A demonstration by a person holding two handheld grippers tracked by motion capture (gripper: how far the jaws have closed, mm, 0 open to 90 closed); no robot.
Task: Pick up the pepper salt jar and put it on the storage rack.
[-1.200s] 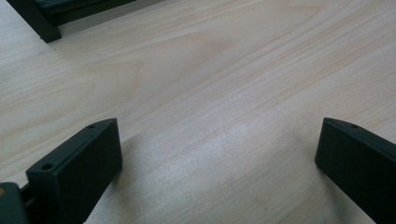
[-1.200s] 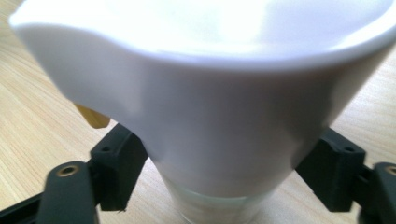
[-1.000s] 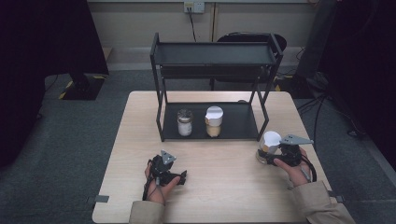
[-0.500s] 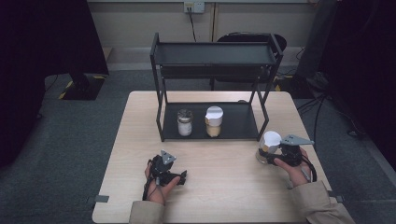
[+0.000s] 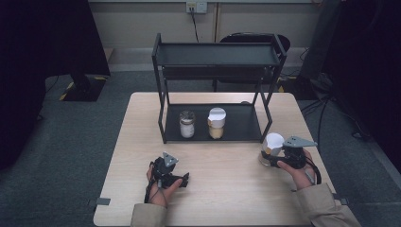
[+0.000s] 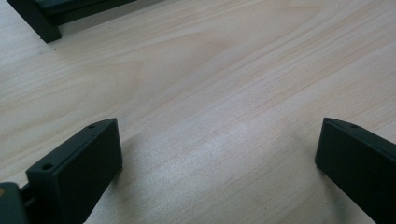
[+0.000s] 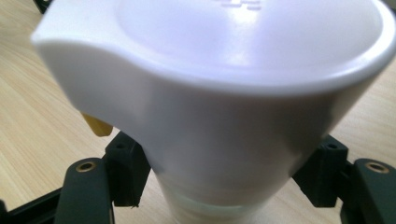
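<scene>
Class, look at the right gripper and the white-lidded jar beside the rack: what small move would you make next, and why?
Probably lift the jar slightly off the table. The right gripper has just closed, and its jaws press both sides of the jar below the lid. The rack already holds two jars with free space beside them, so raising this one likely comes first.

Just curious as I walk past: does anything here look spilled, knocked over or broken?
Nothing stands out. Two lidded jars stand upright on the black metal rack's lower shelf; the right hand-held gripper clamps a third white-lidded jar, upright on the wooden table.
</scene>
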